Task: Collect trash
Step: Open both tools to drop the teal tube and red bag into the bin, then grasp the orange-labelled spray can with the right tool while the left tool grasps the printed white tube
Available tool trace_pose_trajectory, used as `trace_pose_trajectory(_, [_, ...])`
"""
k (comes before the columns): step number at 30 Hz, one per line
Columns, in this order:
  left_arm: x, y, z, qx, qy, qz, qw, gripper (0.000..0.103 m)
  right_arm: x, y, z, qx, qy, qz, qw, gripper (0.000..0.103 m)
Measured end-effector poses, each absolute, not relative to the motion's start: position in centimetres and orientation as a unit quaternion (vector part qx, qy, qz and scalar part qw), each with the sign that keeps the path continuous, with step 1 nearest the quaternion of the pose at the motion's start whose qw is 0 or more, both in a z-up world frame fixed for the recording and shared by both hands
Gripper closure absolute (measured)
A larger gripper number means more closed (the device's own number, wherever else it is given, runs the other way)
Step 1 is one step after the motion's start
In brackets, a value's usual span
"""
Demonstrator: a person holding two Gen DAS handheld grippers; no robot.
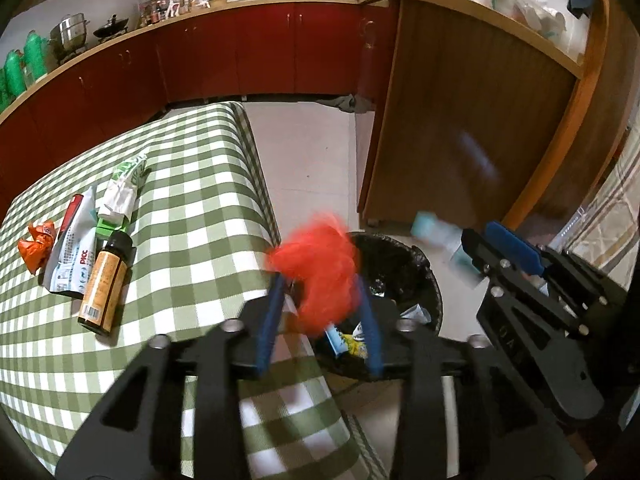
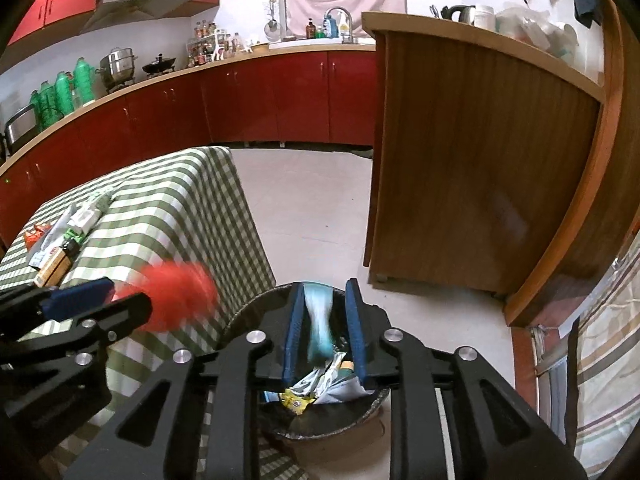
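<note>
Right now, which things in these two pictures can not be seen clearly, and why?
- Red item between the left tongs: motion blur in both views, so its kind is unclear.
- Pale blue item between the right tongs: blurred too.
- Trash bin: its contents are partly hidden by tongs in both views.
- Pouch on the table: print too small.

Both wrist views down-forward, close above shared bin [image 1: 400, 264]; table [image 2: 180, 208] leftward

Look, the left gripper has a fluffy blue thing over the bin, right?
Not quite: the fluffy thing between the left gripper fingers is red, not blue, as the left wrist view shows. It does hang by the bin rim.
</note>
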State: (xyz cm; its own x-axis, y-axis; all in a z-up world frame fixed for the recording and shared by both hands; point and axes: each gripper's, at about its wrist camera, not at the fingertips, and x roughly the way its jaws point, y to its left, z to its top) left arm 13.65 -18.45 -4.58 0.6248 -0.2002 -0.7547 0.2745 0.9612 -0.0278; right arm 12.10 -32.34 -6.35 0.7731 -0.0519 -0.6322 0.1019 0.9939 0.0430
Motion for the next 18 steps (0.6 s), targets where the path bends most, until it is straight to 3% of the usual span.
trace_pose_trajectory(4, [13.7,-18.4,-4.7,0.046,0.414,-0.128,0.900,0.063,11.9,-32.7,-6.4,0.039,0.334,-0.046,0.941,0.074])
trace_pose_trajectory(7, [13.7,-17.8,-4.6,0.036,0.417,-0.123,0.900,0.061,11.7,-32.5,-6.1,0.040,0.328,-0.049,0.942,0.060])
trace_pose_trajectory(9, [13.5,-17.3,-4.3,0.029,0.414,-0.119,0.902,0.053,11.5,-32.2,-5.9,0.040,0.328,-0.046,0.943,0.056])
trace_pose_trajectory(18, [11.6,-12.9,-3.3,0.013,0.405,-0.093,0.909,0.046,11.0,-29.7,-4.6,0.042,0.320,-0.034,0.946,0.040])
